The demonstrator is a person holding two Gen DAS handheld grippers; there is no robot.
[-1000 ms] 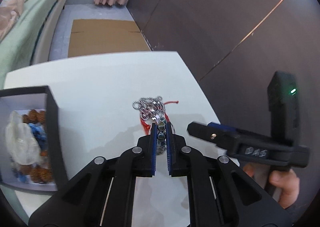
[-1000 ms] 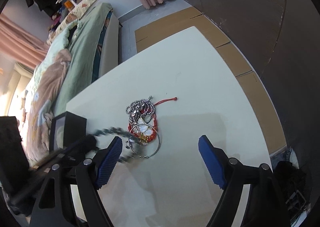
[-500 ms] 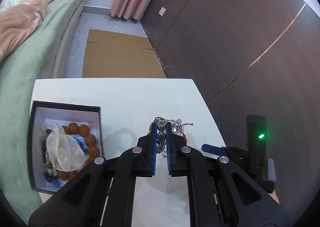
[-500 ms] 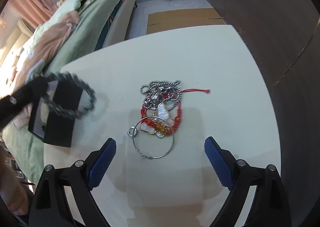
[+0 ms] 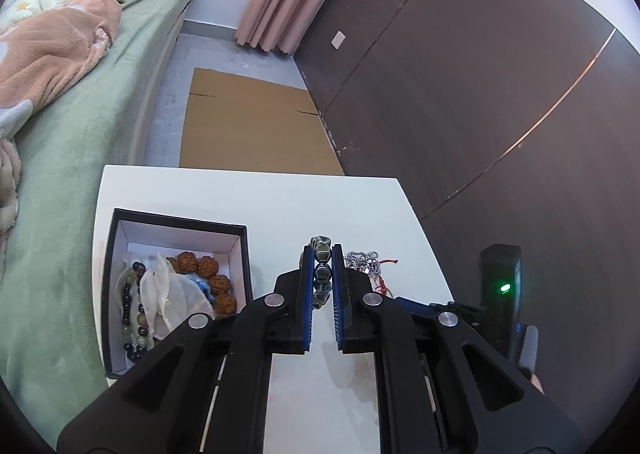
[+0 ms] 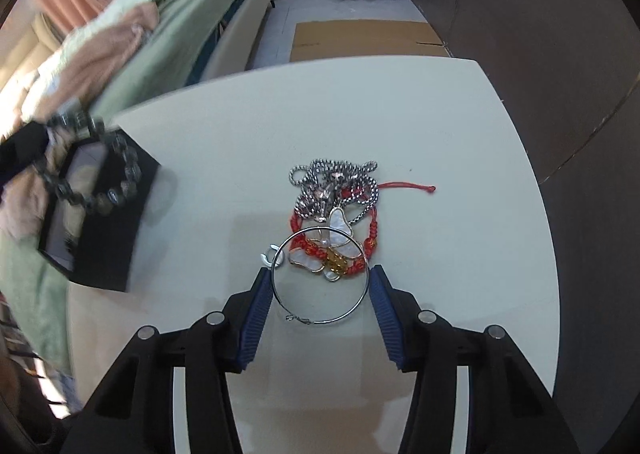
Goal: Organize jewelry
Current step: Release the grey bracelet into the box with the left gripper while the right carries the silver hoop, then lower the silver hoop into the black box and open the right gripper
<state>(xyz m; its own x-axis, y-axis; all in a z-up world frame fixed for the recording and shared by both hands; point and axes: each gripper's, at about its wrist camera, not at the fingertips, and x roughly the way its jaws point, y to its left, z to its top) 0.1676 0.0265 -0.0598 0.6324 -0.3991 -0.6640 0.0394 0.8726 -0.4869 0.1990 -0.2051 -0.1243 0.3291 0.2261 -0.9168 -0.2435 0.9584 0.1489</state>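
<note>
My left gripper (image 5: 322, 254) is shut on a dark beaded bracelet (image 5: 322, 274) and holds it above the white table, right of the black jewelry box (image 5: 178, 220). In the right wrist view the bracelet (image 6: 96, 178) hangs over the box (image 6: 108, 254). The box holds brown beads (image 5: 208, 272), a dark bead string and a white pouch. My right gripper (image 6: 320, 282) is open, its fingers either side of a thin silver hoop (image 6: 320, 274). Behind the hoop lies a heap with a silver chain (image 6: 332, 182), a red cord bracelet (image 6: 368, 242) and a pearly butterfly pendant (image 6: 336, 238).
The white table (image 6: 440, 134) has its right edge close to a dark wall (image 5: 480, 94). A bed with green and pink bedding (image 5: 80, 74) runs along the left. Cardboard (image 5: 248, 126) lies on the floor beyond the table.
My left gripper lifted the beaded bracelet off the heap and carried it left toward the box. My right gripper moved forward and lower until its fingers flank the silver hoop.
</note>
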